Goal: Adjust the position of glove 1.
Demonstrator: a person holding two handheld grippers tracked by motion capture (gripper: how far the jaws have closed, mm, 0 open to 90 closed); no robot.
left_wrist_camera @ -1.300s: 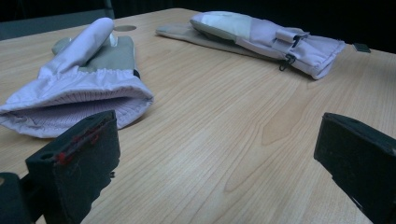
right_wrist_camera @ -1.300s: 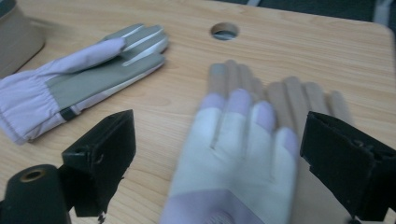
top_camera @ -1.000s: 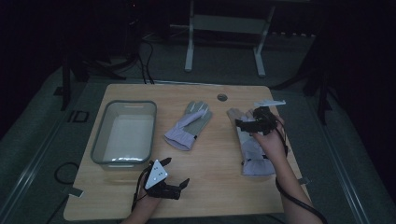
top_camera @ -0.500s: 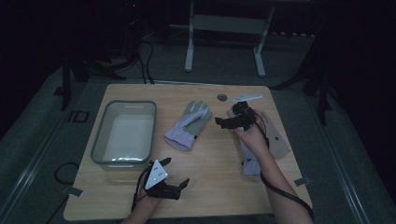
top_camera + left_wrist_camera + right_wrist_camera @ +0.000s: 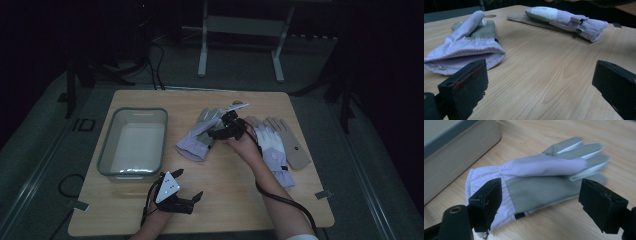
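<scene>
Two lilac-and-grey gloves lie on the wooden table (image 5: 235,200). The left glove (image 5: 197,137) (image 5: 536,180) (image 5: 466,47) lies palm up beside the tray, cuff toward the person. The right glove (image 5: 272,147) (image 5: 564,18) lies flat at the right. My right gripper (image 5: 220,131) (image 5: 541,202) hovers open just over the left glove's palm, jaws wide on either side of it, holding nothing. My left gripper (image 5: 187,192) (image 5: 539,92) rests open near the table's front edge, with only bare wood between its jaws.
A clear grey plastic tray (image 5: 111,155) (image 5: 456,157) stands on the left half of the table, close to the left glove's cuff. A metal stand (image 5: 240,45) is on the floor beyond the far edge. Dark floor surrounds the table.
My right gripper has moved left from over the right glove to above the left glove. The left gripper has stayed still.
</scene>
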